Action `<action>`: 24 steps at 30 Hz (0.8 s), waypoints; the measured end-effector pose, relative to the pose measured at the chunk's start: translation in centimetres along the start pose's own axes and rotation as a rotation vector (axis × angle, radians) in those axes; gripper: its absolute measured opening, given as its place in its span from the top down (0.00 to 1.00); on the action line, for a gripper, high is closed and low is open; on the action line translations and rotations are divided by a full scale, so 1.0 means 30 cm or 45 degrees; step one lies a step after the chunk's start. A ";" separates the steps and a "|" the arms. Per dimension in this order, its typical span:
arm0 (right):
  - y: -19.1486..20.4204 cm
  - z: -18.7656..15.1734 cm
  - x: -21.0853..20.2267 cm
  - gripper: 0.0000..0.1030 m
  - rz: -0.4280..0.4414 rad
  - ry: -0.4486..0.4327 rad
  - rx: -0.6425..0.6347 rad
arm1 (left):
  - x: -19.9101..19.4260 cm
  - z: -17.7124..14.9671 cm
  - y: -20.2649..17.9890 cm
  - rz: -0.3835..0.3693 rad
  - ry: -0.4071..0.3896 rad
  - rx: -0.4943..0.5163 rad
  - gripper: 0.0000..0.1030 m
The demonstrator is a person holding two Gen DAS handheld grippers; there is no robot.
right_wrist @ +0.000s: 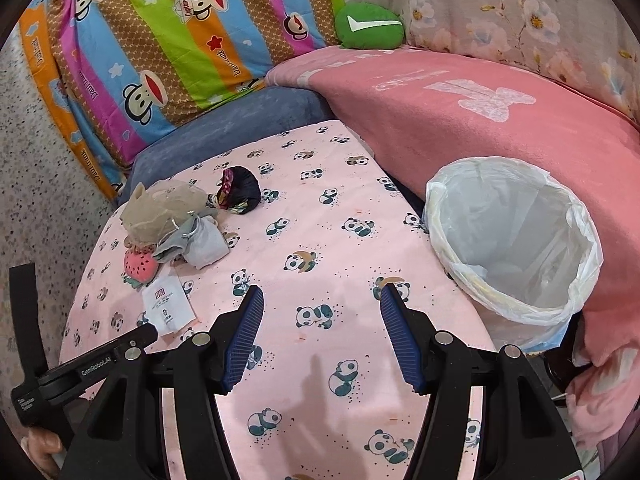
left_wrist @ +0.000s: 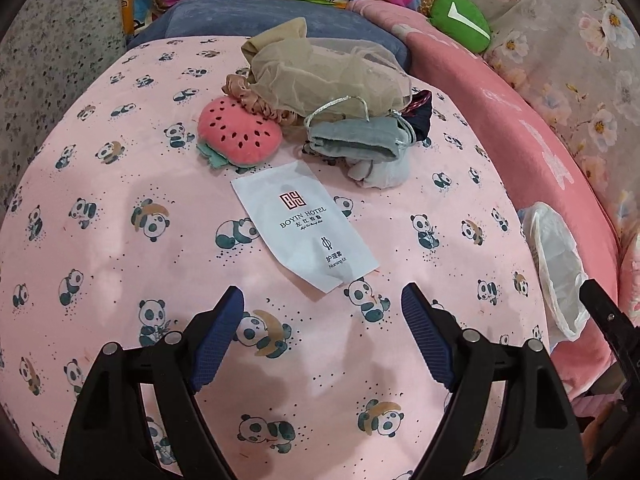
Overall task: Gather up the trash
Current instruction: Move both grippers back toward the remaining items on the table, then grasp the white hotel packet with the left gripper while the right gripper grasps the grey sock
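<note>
From your left wrist, your left tongs (left_wrist: 322, 304) hang wide with nothing between the blue ribbed pads, poised over the pink panda-print cloth on the table (left_wrist: 120, 208). Just past the tips lies the flat white hotel nursing-kit packet (left_wrist: 304, 228), skewed so one corner points back between the pads, not touching either. Beyond it there's the red watermelon-slice plush (left_wrist: 240, 134), and beside that a heap: a sheer beige mesh pouch (left_wrist: 328, 76) on top of a folded grey drawstring bag (left_wrist: 352, 144), with a tan satin scrunchie (left_wrist: 256, 98) tucked at the left and a dark bundled cloth (left_wrist: 422, 114) peeking out on the right. At the right edge, the white plastic-lined bin (left_wrist: 556, 264) sits against the pink fleece blanket (left_wrist: 520, 128), and the black tip of your other tool pokes in there too. Over to the right wrist: your right tongs (right_wrist: 322, 294) are parted about halfway, empty, above bare panda cloth. The lined bin (right_wrist: 576, 216) stands close on the right, mouth open and tilted your way, its far side against the pink blanket (right_wrist: 460, 120). The white packet (right_wrist: 168, 302) is off to the left, near the tip of your left tool, with the watermelon plush (right_wrist: 140, 264) and the pile behind it. A green round cushion with a white tick (right_wrist: 368, 26) sits at the back.
</note>
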State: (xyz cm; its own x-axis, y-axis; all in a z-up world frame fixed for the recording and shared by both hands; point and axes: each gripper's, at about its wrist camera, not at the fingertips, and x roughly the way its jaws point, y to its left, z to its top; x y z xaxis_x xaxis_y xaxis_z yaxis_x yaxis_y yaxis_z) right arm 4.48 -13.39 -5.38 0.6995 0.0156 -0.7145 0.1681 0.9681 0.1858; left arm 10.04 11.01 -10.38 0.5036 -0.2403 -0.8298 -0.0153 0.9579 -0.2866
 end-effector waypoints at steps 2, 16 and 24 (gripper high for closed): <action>0.018 0.000 0.017 0.43 0.009 0.010 -0.011 | 0.026 0.011 0.005 -0.002 0.014 -0.033 0.25; 0.146 0.009 0.122 0.42 0.058 0.067 -0.083 | 0.150 0.073 0.016 -0.019 0.088 -0.079 0.78; 0.226 0.024 0.151 0.42 0.101 0.083 -0.126 | 0.066 0.081 0.032 -0.018 0.019 -0.051 0.87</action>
State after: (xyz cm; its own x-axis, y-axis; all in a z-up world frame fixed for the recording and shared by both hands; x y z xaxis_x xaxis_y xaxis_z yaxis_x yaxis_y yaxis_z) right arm 9.29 -6.94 -6.86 0.6609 0.1064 -0.7429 0.0423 0.9830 0.1785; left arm 13.12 11.83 -11.12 0.4908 -0.2564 -0.8327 -0.0431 0.9474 -0.3171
